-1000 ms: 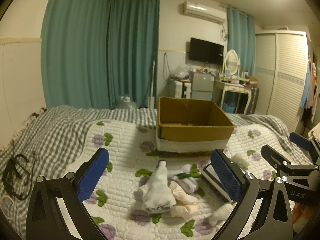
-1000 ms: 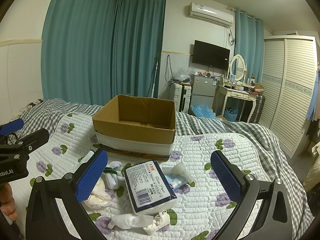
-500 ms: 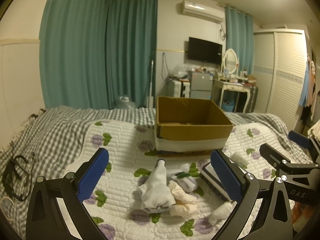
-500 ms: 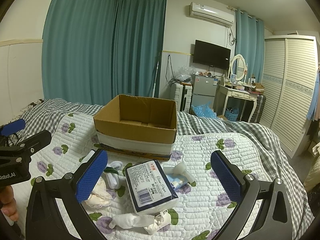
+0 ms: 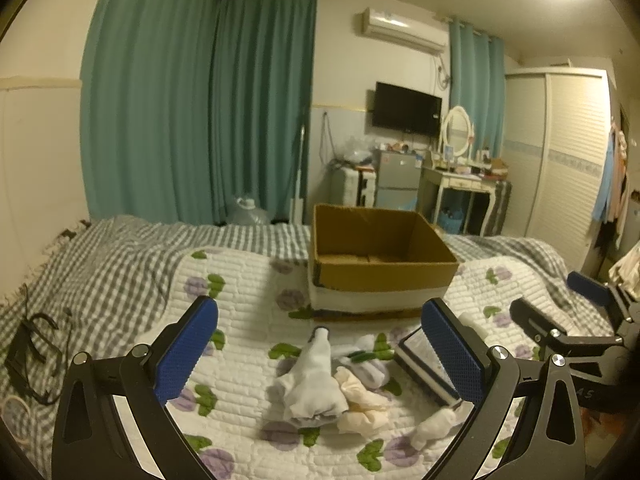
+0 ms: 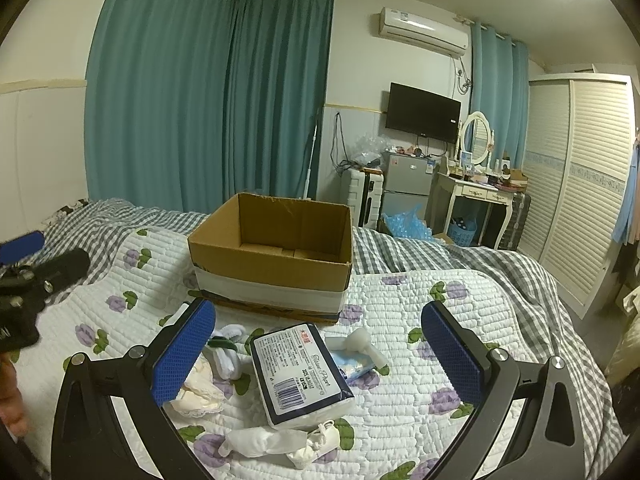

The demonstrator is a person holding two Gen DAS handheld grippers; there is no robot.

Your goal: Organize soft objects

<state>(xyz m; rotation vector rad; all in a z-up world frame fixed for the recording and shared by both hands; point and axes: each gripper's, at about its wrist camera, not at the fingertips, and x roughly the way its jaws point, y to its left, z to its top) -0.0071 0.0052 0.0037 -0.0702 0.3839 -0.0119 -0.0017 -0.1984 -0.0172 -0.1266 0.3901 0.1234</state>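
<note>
An open cardboard box (image 5: pixel 380 268) (image 6: pixel 272 260) stands on the quilted bed, with nothing showing inside. In front of it lie soft items: a white sock (image 5: pixel 314 384), a cream cloth (image 5: pixel 362 406) (image 6: pixel 196 390), rolled white socks (image 6: pixel 226 354), a tissue pack (image 6: pixel 302 374) (image 5: pixel 422 364), a small white roll (image 5: pixel 434 426) and a knotted white cloth (image 6: pixel 280 442). My left gripper (image 5: pixel 320 354) is open and empty above the sock pile. My right gripper (image 6: pixel 320 354) is open and empty above the tissue pack.
A black cable and glasses-like item (image 5: pixel 34 348) lie on the checked blanket at the left. Beyond the bed are teal curtains (image 6: pixel 208 100), a small fridge (image 6: pixel 406 190), a dressing table (image 6: pixel 478 194) and a white wardrobe (image 6: pixel 576 184).
The left wrist view has shifted slightly, so the box and pile sit a little lower and left. The items on the bed have not moved. Both grippers stay open.
</note>
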